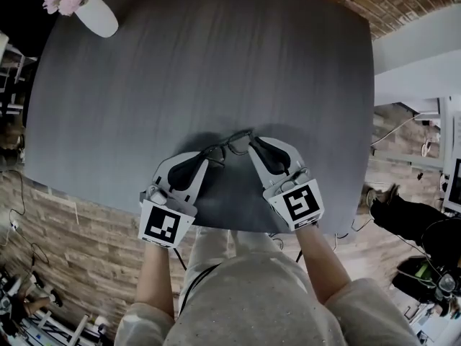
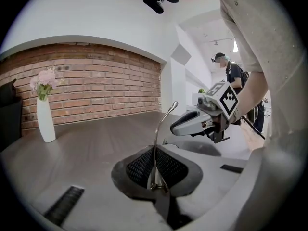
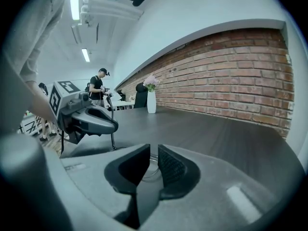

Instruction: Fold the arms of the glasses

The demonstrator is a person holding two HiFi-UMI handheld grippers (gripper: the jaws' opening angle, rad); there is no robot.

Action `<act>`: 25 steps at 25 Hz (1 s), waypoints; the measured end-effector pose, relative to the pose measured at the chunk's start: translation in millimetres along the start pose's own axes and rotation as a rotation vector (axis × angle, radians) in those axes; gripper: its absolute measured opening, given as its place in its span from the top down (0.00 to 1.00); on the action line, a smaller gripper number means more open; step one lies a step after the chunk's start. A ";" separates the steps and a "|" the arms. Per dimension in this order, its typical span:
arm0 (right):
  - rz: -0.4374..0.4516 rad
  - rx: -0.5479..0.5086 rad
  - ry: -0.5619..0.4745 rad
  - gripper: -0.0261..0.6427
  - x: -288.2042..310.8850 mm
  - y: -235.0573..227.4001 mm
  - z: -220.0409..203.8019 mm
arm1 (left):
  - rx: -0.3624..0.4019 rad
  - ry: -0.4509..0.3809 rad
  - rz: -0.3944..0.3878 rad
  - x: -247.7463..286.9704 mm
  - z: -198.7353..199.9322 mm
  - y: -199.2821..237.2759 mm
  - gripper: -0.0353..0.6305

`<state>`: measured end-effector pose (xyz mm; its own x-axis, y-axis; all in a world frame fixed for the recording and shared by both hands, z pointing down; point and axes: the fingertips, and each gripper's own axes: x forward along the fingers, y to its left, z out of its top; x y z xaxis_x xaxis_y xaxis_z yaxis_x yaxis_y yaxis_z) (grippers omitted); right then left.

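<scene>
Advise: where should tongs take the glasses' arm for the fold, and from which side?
Low on the arm, by what looks like its hinge, pads either side, coming from the table's near edge. It is a thin metal strip rising clear of the table, so that approach looks unobstructed. The left tongs are clamped there now.

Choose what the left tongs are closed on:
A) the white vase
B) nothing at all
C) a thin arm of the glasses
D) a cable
C: in the left gripper view, the left tongs pinch a thin metal arm of the glasses, which stands up from between them.
</scene>
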<state>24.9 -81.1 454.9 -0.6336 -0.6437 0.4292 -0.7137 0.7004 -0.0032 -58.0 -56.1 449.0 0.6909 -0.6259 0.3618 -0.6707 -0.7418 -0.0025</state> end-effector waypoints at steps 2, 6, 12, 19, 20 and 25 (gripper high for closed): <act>-0.006 0.007 0.002 0.88 -1.2 -1.9 -2.4 | 0.011 0.022 -0.020 5.1 -1.9 -1.1 0.93; -0.024 0.023 0.001 0.89 -4.1 -7.8 -5.5 | 0.051 0.071 -0.054 16.5 -6.0 -4.6 0.93; -0.047 0.040 0.004 0.88 -8.8 -19.1 -9.5 | 0.097 0.175 -0.071 30.6 -19.0 -7.8 0.93; -0.058 0.056 0.003 0.88 -8.6 -25.3 -12.2 | 0.143 0.248 -0.082 44.1 -26.7 -10.4 0.93; -0.057 0.055 0.003 0.88 -8.6 -25.5 -12.5 | 0.148 0.258 -0.083 45.5 -27.5 -10.4 0.93; -0.059 0.061 0.004 0.88 -9.2 -27.8 -14.4 | 0.147 0.297 -0.084 53.2 -30.0 -9.9 0.93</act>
<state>54.8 -90.2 464.0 -0.5888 -0.6821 0.4336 -0.7667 0.6412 -0.0323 -22.7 -74.8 496.3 0.6187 -0.4798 0.6221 -0.5540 -0.8279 -0.0876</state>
